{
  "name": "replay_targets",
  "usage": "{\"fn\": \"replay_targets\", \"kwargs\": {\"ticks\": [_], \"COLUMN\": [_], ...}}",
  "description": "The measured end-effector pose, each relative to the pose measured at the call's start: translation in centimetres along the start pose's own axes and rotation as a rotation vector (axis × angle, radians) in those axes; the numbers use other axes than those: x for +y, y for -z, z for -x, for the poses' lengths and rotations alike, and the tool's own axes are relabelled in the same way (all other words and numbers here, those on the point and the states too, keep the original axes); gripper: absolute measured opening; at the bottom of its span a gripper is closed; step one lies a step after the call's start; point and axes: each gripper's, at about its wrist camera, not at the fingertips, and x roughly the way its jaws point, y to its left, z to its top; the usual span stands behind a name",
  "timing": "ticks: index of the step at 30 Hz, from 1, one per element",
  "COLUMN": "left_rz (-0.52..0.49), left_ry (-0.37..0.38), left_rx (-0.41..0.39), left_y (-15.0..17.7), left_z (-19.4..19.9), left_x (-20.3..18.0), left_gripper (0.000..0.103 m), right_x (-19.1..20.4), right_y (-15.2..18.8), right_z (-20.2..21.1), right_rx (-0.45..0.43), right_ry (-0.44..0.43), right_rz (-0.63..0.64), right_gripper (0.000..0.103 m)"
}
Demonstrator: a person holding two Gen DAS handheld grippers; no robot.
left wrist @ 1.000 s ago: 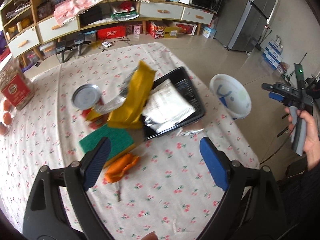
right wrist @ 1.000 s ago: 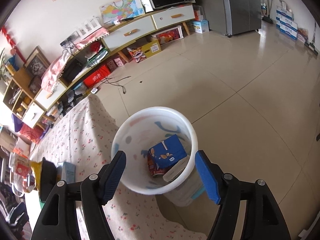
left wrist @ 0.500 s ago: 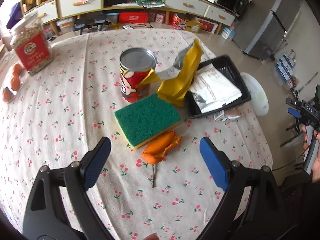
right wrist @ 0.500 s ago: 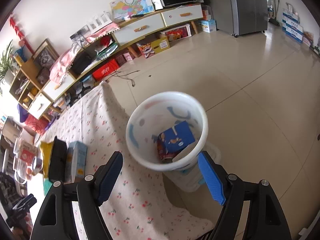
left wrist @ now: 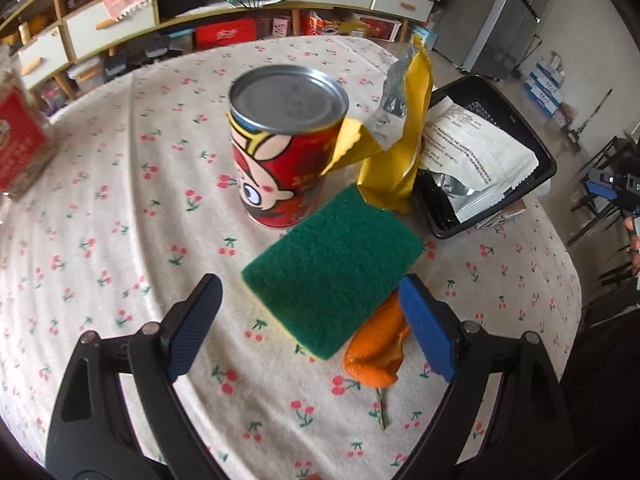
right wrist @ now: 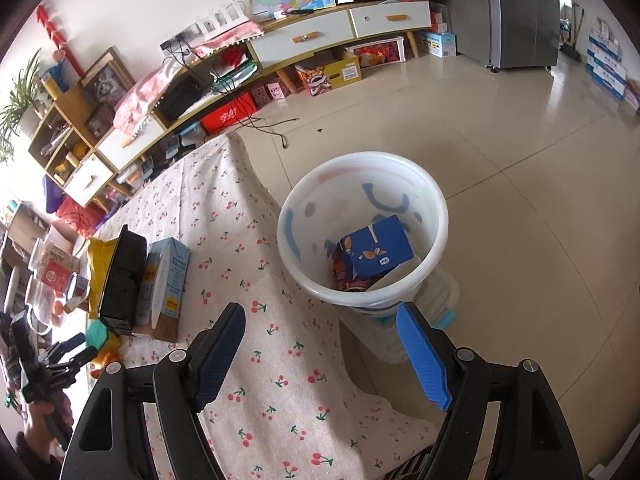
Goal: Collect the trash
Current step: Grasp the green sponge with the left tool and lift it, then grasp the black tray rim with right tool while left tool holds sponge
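My left gripper point(left wrist: 308, 292) is open, its blue pads on either side of the near end of a green sponge point(left wrist: 332, 272) without touching it. An orange peel point(left wrist: 378, 350) lies by the right pad. Behind the sponge stand a red cartoon can point(left wrist: 286, 148) and a torn yellow wrapper point(left wrist: 394, 140). A black tray point(left wrist: 536, 160) holds a white packet point(left wrist: 476, 152). My right gripper point(right wrist: 320, 312) is open and empty over the table's edge. Just beyond it, on the floor, is the white bin point(right wrist: 304, 216) with a blue carton point(right wrist: 376, 252) inside.
A milk carton point(right wrist: 164, 284) lies against the black tray point(right wrist: 120, 280) on the cherry-print tablecloth point(right wrist: 280, 380). A red-labelled jar point(left wrist: 16, 152) stands at the table's left. Low cabinets point(right wrist: 320, 32) and a fridge point(right wrist: 520, 12) line the far wall.
The left gripper has come down and forward, so the sponge now sits between its pads. The right gripper has drawn back from above the bin to the table's edge, jaws slightly wider.
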Motion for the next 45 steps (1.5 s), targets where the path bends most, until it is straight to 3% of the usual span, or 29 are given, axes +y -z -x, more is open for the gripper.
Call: {"fn": "replay_targets", "kwargs": {"ticks": [4,9,21,31,38,45], "left_rz": [-0.004,-0.027,0.162,0.363,0.429,0.443], "left_ry": [0.041,-0.002,-0.036,-0.065,-0.049,-0.032], "left_rx": [0.025,0.022,-0.036,-0.107,-0.110,-0.104], "left_y": [0.2,0.5,3.4,6.4,6.7,7.1], "left_z": [-0.5,0.0,5.3,9.1,9.4,9.3], "left_x": [-0.6,-1.8,-1.9,2.1,3.9,4.4], "left_gripper": [0.080,0.073,0.069,0.069,0.069,0.069], "right_x": [0.8,2.6,11.4,21.6,27.0,28.8], "right_y": [0.0,0.2,-0.1,1.4,3.1,4.4], "right_z": [-0.2,-0.6,-1.2,-1.4,-5.5,-9.2], "right_rx": [0.008,0.017,0.002,-0.015,0.005,0.039], "right_ry": [-0.004,-0.009,-0.069,-0.158,-0.089,-0.007], "right_rz": [0.023,0.071,0.227,0.423,0.550,0.632], "right_gripper": [0.080,0.080,0.080,0.080,0.080,0.080]}}
